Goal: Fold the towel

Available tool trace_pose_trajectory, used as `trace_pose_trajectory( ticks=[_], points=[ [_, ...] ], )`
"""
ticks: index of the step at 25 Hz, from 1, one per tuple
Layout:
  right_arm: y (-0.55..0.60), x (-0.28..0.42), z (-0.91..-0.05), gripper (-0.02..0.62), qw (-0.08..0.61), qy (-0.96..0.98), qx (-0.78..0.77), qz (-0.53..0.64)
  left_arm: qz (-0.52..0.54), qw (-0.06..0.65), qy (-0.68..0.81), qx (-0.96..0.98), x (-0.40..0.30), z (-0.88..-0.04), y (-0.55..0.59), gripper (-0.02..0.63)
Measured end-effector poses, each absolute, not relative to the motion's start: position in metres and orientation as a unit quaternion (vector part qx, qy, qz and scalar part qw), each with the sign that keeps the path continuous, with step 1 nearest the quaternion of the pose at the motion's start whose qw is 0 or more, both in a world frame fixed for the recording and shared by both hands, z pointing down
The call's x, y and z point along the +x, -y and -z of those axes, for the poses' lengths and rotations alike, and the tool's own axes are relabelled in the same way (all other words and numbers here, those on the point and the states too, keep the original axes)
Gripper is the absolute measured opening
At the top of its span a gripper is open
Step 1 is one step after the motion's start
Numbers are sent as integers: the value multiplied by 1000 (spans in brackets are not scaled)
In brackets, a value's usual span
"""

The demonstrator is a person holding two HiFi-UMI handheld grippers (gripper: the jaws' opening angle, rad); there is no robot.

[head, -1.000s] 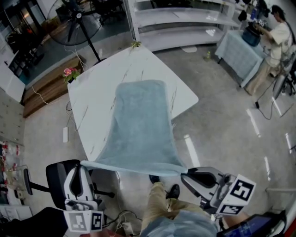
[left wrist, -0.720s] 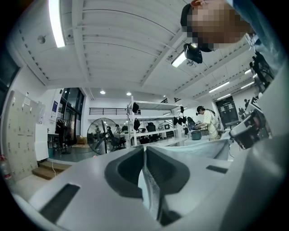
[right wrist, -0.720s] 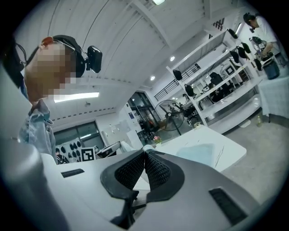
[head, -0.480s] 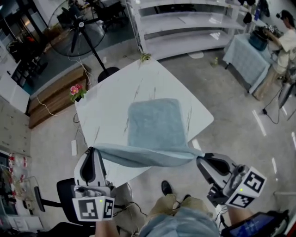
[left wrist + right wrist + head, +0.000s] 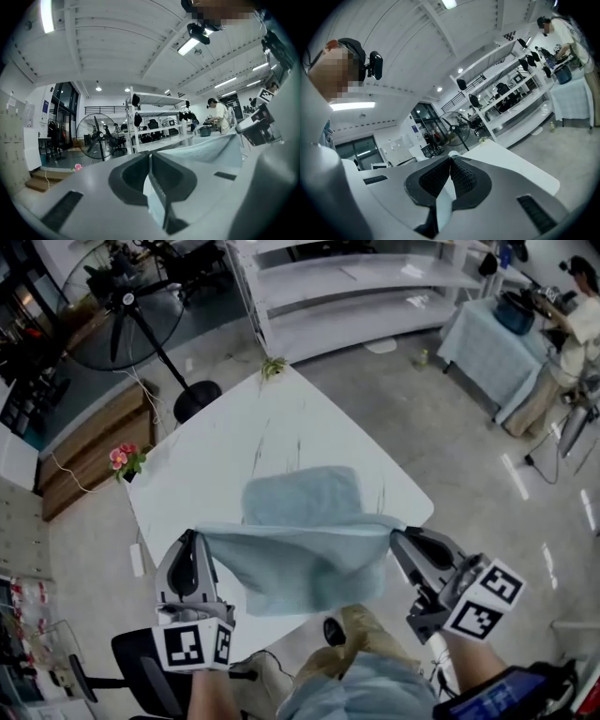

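Above the near edge of the white counter (image 5: pixel 216 465), held the pale blue towel (image 5: pixel 309 563) stretched by two corners. Pinched the 9 o'clock corner in the left tongs (image 5: pixel 193 538), closed almost fully on the cloth. Pinched the 3 o'clock corner likewise in the right tongs (image 5: pixel 399 536), narrowed to a sliver on the fabric. Had the far part lying flat on the counter toward 12 o'clock, the lifted part sagging between the tongs toward 6 o'clock.

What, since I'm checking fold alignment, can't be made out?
- Head view: the table's near corner and the towel's middle stretch, hidden behind its lifted edge.
- Right gripper view: only a towel sliver shows in the right gripper's shut jaws; its body blocks the rest.
- Left gripper view: the left gripper blocks the hanging part.
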State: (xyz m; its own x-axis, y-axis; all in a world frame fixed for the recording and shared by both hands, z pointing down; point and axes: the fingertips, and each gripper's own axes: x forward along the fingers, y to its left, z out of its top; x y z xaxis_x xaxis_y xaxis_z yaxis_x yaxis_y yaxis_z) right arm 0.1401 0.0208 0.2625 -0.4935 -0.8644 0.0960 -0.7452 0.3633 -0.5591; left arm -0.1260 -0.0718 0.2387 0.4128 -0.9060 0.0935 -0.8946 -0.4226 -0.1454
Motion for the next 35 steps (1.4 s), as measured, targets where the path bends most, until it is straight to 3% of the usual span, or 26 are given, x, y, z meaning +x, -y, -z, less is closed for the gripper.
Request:
trace_pose_trajectory(
  ticks=[22, 24, 27, 29, 31, 34, 35],
  points=[
    [138, 177, -452, 21, 63, -730, -459, 502, 215, -106, -534, -811, -94, -455, 224, 25],
    [147, 177, -456, 63, 78, -727, -454, 509, 223, -112, -539, -804, -96, -462, 231, 26],
    [158, 179, -460, 222, 98, -722, -452, 514, 242, -137, -535, -797, -96, -481, 238, 49],
    [163, 182, -461, 251, 98, -723, -462, 504, 247, -152, -528, -798, -95, -488, 241, 72],
    [166, 187, -460, 211, 80, -728, -480, 483, 247, -161, -517, -803, -93, -490, 243, 107],
    [164, 179, -449, 26, 20, -766, -483, 424, 256, -149, -503, -812, -92, -481, 244, 221],
    [161, 170, -446, 17, -5, -785, -470, 404, 256, -141, -500, -815, -92, -475, 244, 220]
  ],
)
